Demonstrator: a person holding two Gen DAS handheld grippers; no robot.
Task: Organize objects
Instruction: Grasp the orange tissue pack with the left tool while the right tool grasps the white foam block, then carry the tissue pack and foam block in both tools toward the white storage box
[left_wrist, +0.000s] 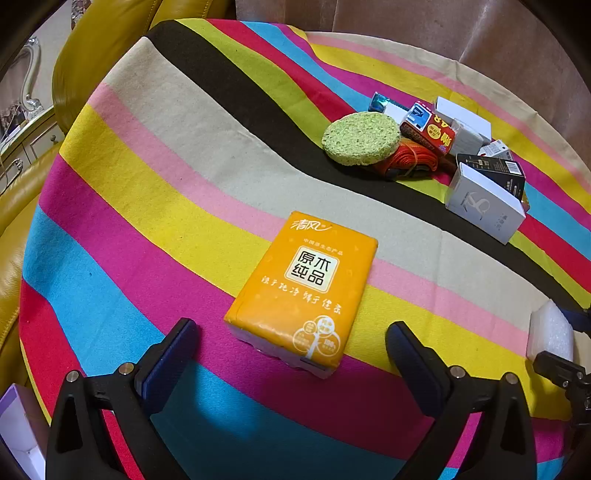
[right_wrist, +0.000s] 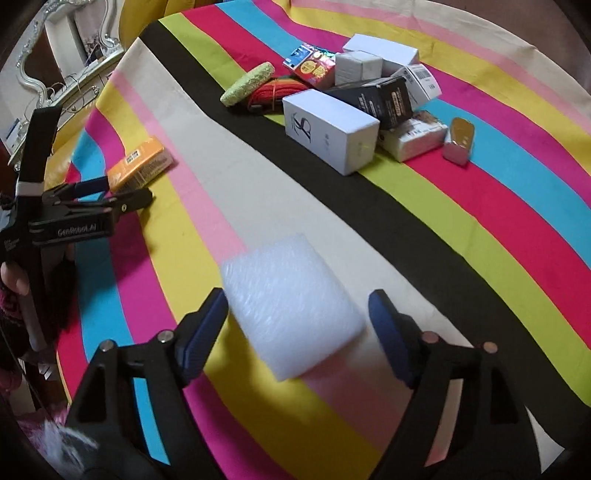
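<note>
Left wrist view: the left gripper (left_wrist: 291, 341) is standing wide open, gripping nothing, its jaws flanking the near end of the orange tissue pack (left_wrist: 304, 288) lying flat on the striped cloth (left_wrist: 147, 206). Right wrist view: the right gripper (right_wrist: 297, 314) is likewise gaping around the white foam block (right_wrist: 291, 306), left pad seemingly touching, right pad apart. Farther out, the pile is sitting well apart: green sponge (left_wrist: 361, 137), red cord (left_wrist: 410, 160), white box (left_wrist: 484, 206). Likely risks: the soft pack may be buckling under closure, or the light foam skidding aside from uneven pad contact.
</note>
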